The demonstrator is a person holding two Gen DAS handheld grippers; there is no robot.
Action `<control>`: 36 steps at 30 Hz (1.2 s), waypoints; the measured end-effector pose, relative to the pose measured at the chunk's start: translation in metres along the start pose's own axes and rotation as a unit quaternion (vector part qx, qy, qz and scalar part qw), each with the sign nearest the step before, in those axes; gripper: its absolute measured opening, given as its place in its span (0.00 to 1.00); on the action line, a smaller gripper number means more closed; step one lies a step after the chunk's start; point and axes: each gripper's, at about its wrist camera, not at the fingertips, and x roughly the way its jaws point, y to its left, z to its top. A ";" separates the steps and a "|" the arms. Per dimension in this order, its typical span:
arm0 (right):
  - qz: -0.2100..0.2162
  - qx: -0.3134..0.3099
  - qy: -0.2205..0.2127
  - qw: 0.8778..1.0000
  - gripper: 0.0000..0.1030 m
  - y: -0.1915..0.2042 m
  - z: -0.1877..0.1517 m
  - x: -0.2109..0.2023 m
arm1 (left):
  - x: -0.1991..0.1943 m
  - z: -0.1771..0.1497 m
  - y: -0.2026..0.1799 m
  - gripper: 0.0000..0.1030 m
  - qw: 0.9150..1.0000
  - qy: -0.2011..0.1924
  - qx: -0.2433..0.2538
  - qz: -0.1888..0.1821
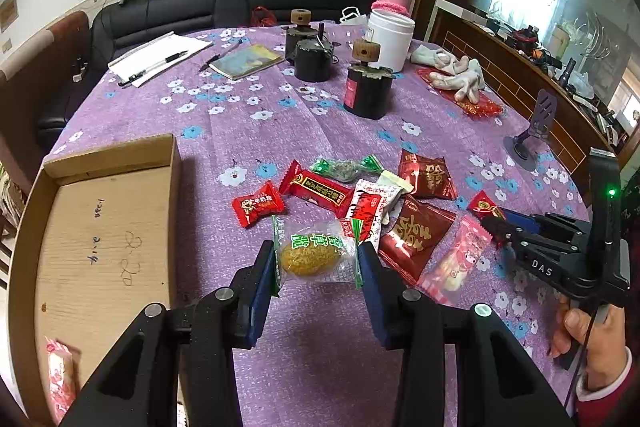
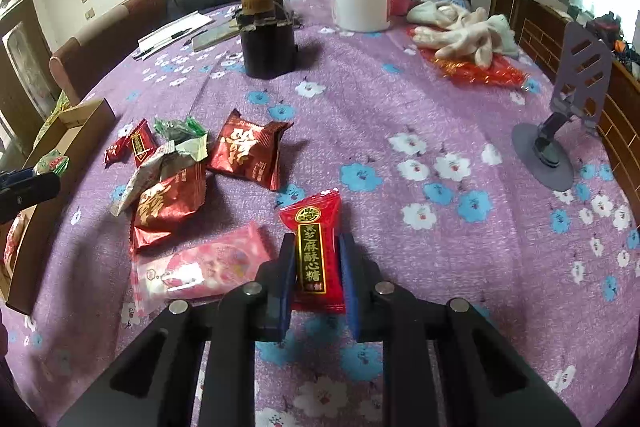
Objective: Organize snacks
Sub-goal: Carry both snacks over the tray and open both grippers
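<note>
Cardboard tray (image 1: 104, 227), shallow and flat-bottomed, sits at the table's left edge on the purple flowered cloth (image 1: 280, 115); one pink wrapped snack (image 1: 60, 375) lies in its near corner. Glossy foil packets (image 1: 412, 239) lie heaped beside it. Left gripper (image 1: 318, 259) pinches a clear crinkly packet holding a golden oval cake (image 1: 308, 255). Right gripper (image 2: 316, 267) clamps a slim red sesame candy (image 2: 316, 251) resting on the cloth.
</note>
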 end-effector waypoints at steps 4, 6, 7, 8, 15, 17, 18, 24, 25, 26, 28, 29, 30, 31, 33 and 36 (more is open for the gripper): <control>0.008 0.002 -0.019 1.000 0.19 0.005 0.004 -0.015 | -0.009 0.000 0.005 0.42 1.000 -0.008 -0.002 0.003; 0.016 -0.005 -0.029 0.999 0.19 0.013 0.008 -0.024 | -0.016 0.000 0.010 0.42 1.000 -0.013 -0.004 0.006; 0.025 -0.009 -0.034 0.999 0.19 0.020 0.011 -0.029 | -0.021 -0.001 0.013 0.42 1.000 -0.016 -0.006 0.008; 0.032 -0.012 -0.037 0.999 0.19 0.026 0.013 -0.032 | -0.023 -0.002 0.015 0.42 1.000 -0.018 -0.008 0.010; 0.104 -0.049 -0.047 0.992 0.19 0.092 0.026 -0.046 | -0.048 -0.012 0.053 0.42 0.998 -0.030 -0.039 0.046; 0.125 -0.065 -0.047 0.989 0.19 0.116 0.029 -0.047 | -0.054 -0.017 0.071 0.42 0.996 -0.033 -0.055 0.057; 0.135 -0.069 -0.045 0.987 0.19 0.127 0.030 -0.047 | -0.057 -0.019 0.078 0.42 0.996 -0.033 -0.063 0.062; 0.185 -0.108 -0.035 0.976 0.19 0.194 0.033 -0.042 | -0.073 -0.032 0.126 0.42 0.989 -0.037 -0.105 0.096; 0.195 -0.115 -0.031 0.974 0.19 0.207 0.033 -0.041 | -0.075 -0.034 0.135 0.42 0.988 -0.037 -0.112 0.102; 0.199 -0.120 -0.029 0.972 0.19 0.216 0.031 -0.040 | -0.075 -0.036 0.142 0.42 0.987 -0.036 -0.118 0.106; 0.212 -0.134 -0.023 0.968 0.19 0.239 0.030 -0.036 | -0.076 -0.040 0.155 0.42 0.984 -0.034 -0.130 0.114; 0.216 -0.139 -0.020 0.966 0.19 0.248 0.028 -0.035 | -0.075 -0.041 0.160 0.42 0.984 -0.033 -0.132 0.117; 0.222 -0.143 -0.017 0.964 0.19 0.256 0.027 -0.033 | -0.075 -0.043 0.165 0.43 0.983 -0.030 -0.136 0.122; 0.229 -0.149 -0.012 0.962 0.19 0.267 0.025 -0.031 | -0.074 -0.044 0.168 0.43 0.982 -0.029 -0.138 0.125; 0.235 -0.158 -0.006 0.959 0.19 0.282 0.023 -0.026 | -0.072 -0.046 0.176 0.43 0.981 -0.024 -0.143 0.132; 0.239 -0.167 0.003 0.956 0.19 0.299 0.019 -0.020 | -0.068 -0.049 0.185 0.43 0.979 -0.019 -0.149 0.136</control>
